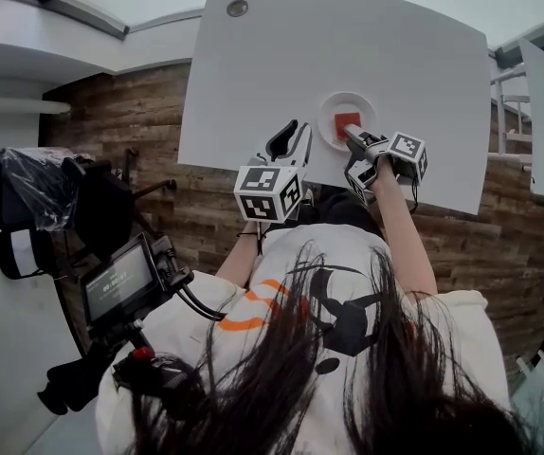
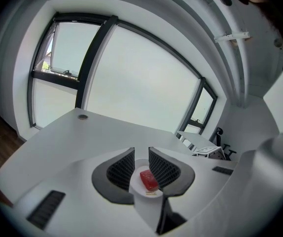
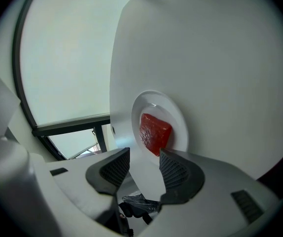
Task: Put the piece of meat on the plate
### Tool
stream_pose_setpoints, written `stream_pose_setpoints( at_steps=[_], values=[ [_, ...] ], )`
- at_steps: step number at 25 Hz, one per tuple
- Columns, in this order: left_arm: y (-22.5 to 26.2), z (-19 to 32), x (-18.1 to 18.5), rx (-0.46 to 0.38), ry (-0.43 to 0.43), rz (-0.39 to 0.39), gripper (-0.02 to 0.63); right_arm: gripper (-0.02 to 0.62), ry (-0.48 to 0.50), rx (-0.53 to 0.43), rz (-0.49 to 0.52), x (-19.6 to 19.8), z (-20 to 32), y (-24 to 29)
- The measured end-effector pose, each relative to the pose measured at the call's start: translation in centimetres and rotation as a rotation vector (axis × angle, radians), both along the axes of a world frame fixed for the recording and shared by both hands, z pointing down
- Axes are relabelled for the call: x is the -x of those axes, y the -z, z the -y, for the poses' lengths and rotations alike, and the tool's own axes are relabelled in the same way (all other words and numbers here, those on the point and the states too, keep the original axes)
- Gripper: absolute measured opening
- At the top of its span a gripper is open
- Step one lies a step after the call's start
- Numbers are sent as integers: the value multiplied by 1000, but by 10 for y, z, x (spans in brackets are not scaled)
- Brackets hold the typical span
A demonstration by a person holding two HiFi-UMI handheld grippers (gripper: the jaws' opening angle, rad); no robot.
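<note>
1. The meat (image 1: 348, 123) lies flat in the middle of the plate (image 1: 329, 110), which sits near the 6 o'clock edge of the table (image 1: 348, 45).
2. In the head view, the right gripper (image 1: 356, 140) is the nearer one. Its tips reach the plate's rim, and the meat lies at about 11 o'clock from them.
3. In the right gripper view its jaws stand apart with nothing between them. The meat (image 3: 155, 132) lies just beyond the gap at 12 o'clock, on the plate (image 3: 177, 113), its long side running roughly 11 to 5.
4. The left gripper (image 1: 293, 138) is beside the plate, clear of it, with the meat at about 2 o'clock. Its jaws are also spread and empty; the meat (image 2: 149, 179) only shows through the gap, farther off.
5. I judge the placing done. The right gripper's likely retreat is toward 5 o'clock, straight off the rim.
</note>
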State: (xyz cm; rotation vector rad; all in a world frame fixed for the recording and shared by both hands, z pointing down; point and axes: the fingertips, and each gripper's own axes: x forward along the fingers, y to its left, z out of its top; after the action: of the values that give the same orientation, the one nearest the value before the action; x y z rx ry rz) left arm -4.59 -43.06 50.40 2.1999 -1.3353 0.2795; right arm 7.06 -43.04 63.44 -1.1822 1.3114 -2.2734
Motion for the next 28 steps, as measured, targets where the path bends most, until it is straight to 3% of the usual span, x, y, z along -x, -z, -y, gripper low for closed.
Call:
stream_pose_setpoints(
  at_steps=[12,17,22,23,28],
  values=[
    [-2,0,-6,-4,-35,11,95,173,19,-47,-1,5,7,11],
    [-1,-1,-11,-6,-52,9,94,172,52,-186,-12,10,13,45],
    [-3,-5,-15,-4,-71,8,95,167,139,-375,-174,10,17,75],
    [-4,-7,-16,-3,-76,8,95,105,150,-403,-222,9,16,78],
    [-1,-10,-24,-2,-103,4,95,44,207,-512,-389,6,9,96]
  ],
)
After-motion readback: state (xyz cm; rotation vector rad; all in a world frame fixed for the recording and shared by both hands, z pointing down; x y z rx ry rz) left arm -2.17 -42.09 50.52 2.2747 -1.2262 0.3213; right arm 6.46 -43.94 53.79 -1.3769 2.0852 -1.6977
